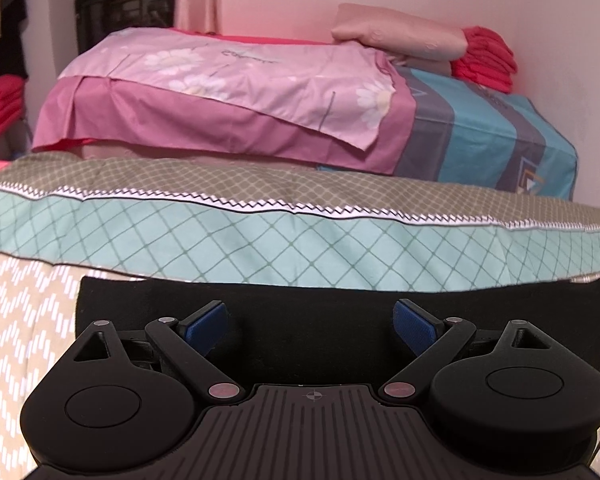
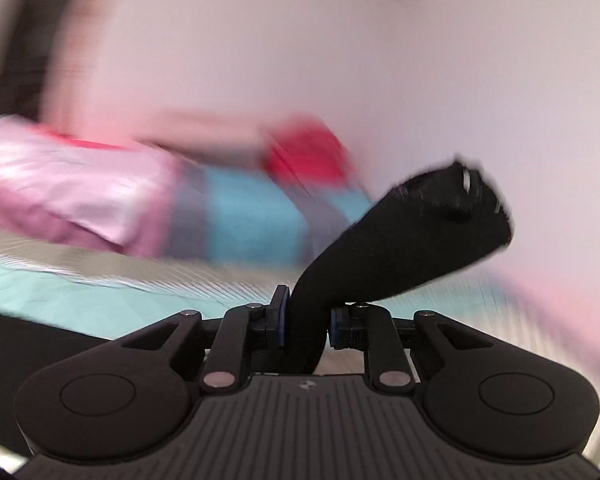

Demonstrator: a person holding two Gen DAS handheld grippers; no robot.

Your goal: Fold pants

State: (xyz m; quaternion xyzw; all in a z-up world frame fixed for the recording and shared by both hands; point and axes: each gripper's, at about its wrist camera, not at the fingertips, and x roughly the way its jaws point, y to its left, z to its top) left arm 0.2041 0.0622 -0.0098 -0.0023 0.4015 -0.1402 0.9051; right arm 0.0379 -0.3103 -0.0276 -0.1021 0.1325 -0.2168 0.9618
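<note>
The black pants [image 1: 312,300] lie flat on the bed in front of my left gripper [image 1: 310,326], which is open with its blue pads [image 1: 204,326] spread low over the cloth. My right gripper [image 2: 306,326] is shut on a bunched part of the black pants [image 2: 416,232], which stands up and to the right of the fingers, lifted off the bed. More black cloth [image 2: 40,340] lies at the lower left of the right wrist view. That view is blurred by motion.
A teal and tan checked quilt [image 1: 300,236] lies behind the pants. Beyond it are a pink floral cover [image 1: 228,76], a blue and grey striped cover [image 1: 484,132], a beige pillow [image 1: 400,32] and red folded cloth [image 1: 488,60] against the wall. A chevron sheet [image 1: 20,340] is at the left.
</note>
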